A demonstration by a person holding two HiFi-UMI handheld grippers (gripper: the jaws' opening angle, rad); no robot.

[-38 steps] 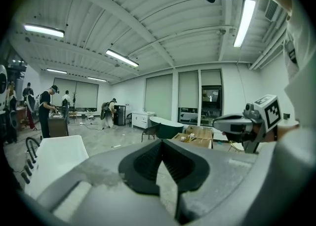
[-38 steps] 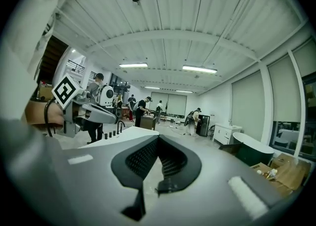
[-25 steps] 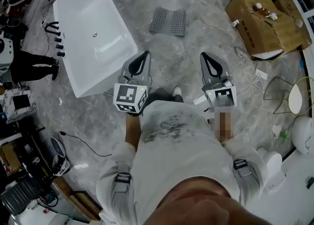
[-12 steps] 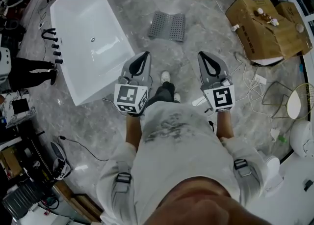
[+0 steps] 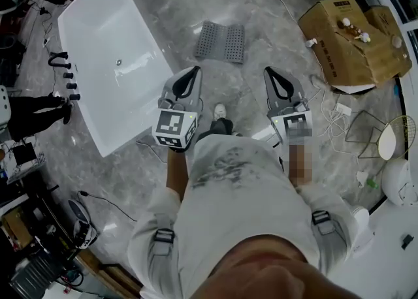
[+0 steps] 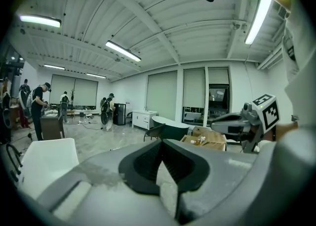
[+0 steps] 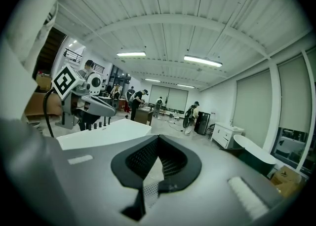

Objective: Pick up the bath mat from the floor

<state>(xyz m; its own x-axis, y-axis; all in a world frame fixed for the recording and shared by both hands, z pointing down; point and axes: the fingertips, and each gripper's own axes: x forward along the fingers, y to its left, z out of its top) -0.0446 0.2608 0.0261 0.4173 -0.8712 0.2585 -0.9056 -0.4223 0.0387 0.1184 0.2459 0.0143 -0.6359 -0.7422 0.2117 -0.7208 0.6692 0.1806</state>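
Head view: bath mat [image 5: 221,41] in full sight, shoe [image 5: 220,111] half behind leg [image 5: 219,128]

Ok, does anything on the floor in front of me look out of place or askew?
The grey perforated bath mat lies buckled, humped along its middle instead of flat, and apart from the long white bathtub. Loose white cables sprawl beside the brown cardboard box. Nothing looks spilled or broken.
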